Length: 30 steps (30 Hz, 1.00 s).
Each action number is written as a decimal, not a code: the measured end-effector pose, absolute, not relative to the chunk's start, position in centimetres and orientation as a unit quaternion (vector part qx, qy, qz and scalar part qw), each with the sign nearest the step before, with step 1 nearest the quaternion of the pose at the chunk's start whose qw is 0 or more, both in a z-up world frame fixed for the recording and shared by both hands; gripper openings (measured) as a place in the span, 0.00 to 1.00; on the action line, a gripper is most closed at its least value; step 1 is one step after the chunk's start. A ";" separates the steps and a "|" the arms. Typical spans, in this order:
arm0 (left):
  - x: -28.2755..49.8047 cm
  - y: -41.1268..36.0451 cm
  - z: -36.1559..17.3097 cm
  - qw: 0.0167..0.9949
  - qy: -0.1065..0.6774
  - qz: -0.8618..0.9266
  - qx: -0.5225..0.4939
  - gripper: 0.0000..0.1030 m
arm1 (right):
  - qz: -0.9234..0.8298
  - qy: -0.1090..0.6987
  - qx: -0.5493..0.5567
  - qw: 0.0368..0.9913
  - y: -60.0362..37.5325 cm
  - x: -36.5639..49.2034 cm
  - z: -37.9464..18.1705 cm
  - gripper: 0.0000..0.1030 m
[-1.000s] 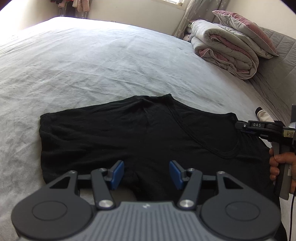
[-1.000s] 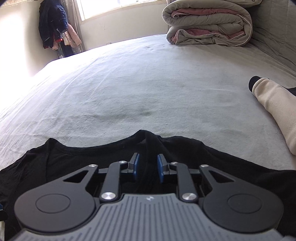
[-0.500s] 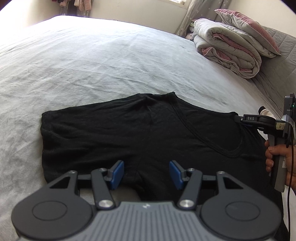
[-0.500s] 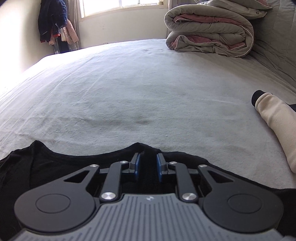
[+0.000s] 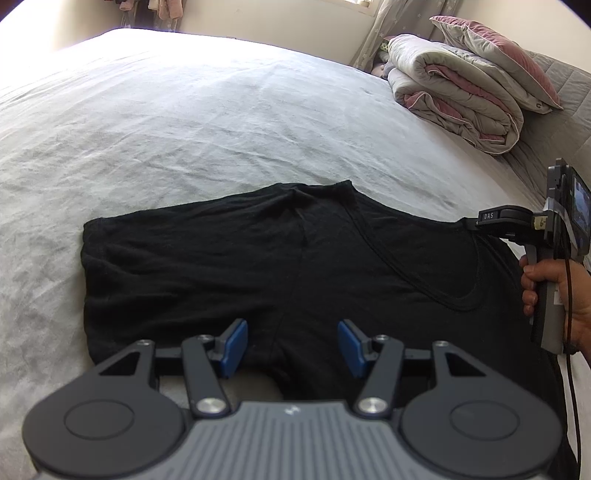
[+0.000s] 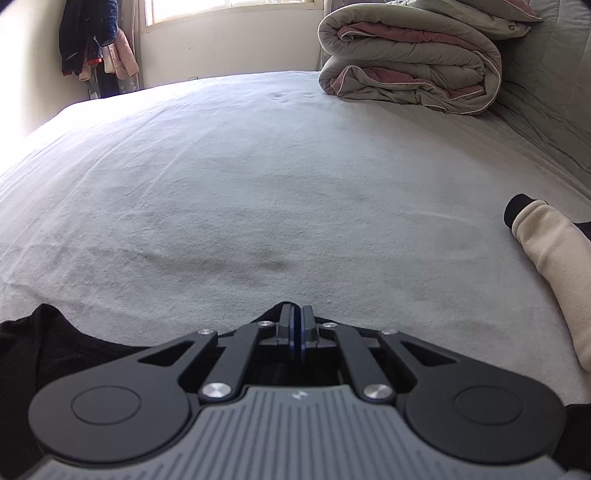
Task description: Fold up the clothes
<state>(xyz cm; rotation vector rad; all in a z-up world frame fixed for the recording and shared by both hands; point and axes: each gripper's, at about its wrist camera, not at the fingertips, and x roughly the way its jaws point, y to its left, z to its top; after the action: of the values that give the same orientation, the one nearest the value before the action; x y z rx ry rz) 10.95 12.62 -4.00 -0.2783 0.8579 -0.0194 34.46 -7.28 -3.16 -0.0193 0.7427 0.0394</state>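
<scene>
We see a black T-shirt (image 5: 258, 266) lying flat on a big bed (image 5: 221, 122) covered with a pale grey sheet, in the near part of the bed, with its neckline towards the right side in the left wrist view. Our left tool (image 5: 291, 345) hangs over the near edge of the shirt with its blue pads (image 5: 234, 345) spread apart; the cloth lies below and between them, but the pads do not press on it. Our right tool (image 6: 296, 326) is at the far right corner of the shirt, and its two fingers are pressed together on a small peak of the black cloth, so it is pinching the shirt at the shoulder edge. In the left wrist view the same right tool (image 5: 474, 224) shows from the side, with the cloth pulled up a little to its tip, and a hand (image 5: 554, 295) holds its handle just at the right edge of the picture. At the far right of the bed there is a folded quilt (image 5: 458, 96), grey with a pink inner side, and a pillow (image 5: 498, 62) rests on top of it. On the right, near the shirt, a cream sleeve (image 6: 554, 266) with a dark cuff lies on the sheet. In the far left corner of the room some clothes (image 6: 96, 44) hang beside a bright window (image 6: 229, 7)
</scene>
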 end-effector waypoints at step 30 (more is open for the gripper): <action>11.1 12.7 -3.9 0.899 0.413 -0.008 -0.143 0.54 | 0.062 0.383 0.042 0.921 -17.7 28.6 0.1 0.32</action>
<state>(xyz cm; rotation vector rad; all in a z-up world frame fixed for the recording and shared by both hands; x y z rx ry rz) 11.06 12.69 -3.94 -0.2964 0.8559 -0.0161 28.63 -17.66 0.14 0.0859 0.7870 0.1273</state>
